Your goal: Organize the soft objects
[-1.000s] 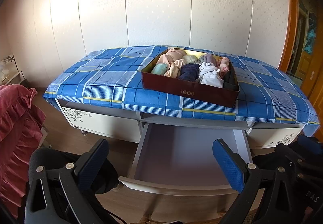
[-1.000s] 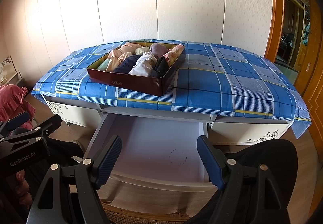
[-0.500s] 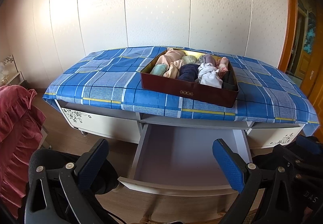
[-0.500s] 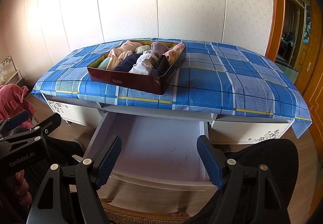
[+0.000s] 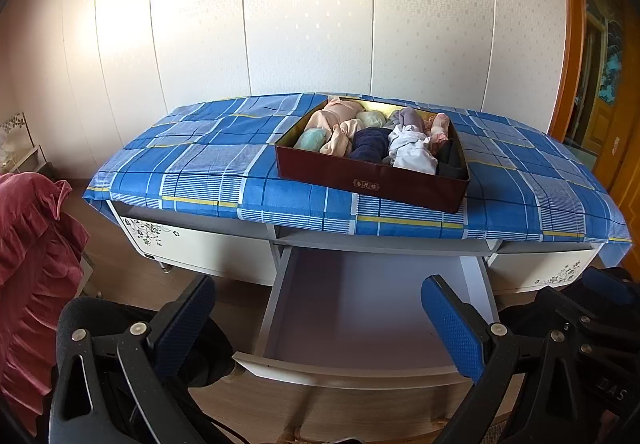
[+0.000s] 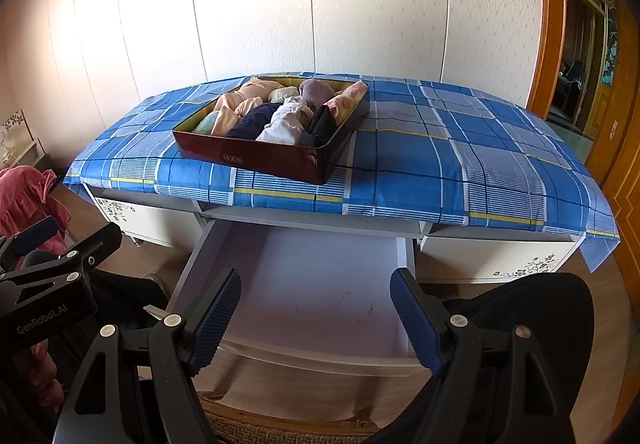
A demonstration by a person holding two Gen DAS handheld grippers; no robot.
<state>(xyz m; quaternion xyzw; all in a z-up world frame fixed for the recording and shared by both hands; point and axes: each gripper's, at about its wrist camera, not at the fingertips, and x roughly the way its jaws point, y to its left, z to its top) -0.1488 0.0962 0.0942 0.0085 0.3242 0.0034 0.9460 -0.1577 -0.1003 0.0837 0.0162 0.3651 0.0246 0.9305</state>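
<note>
Both grippers, left gripper [image 5: 318,314] and right gripper [image 6: 316,310], hang with jaws wide and empty over one pulled-out drawer [image 6: 304,284]. Beyond it, one box [image 5: 372,183] of rolled clothes [image 5: 412,151] sits on the checked cloth [image 5: 192,159]. Only the right view shows faint ring marks on the drawer floor and the left gripper's body at its left edge.
</note>
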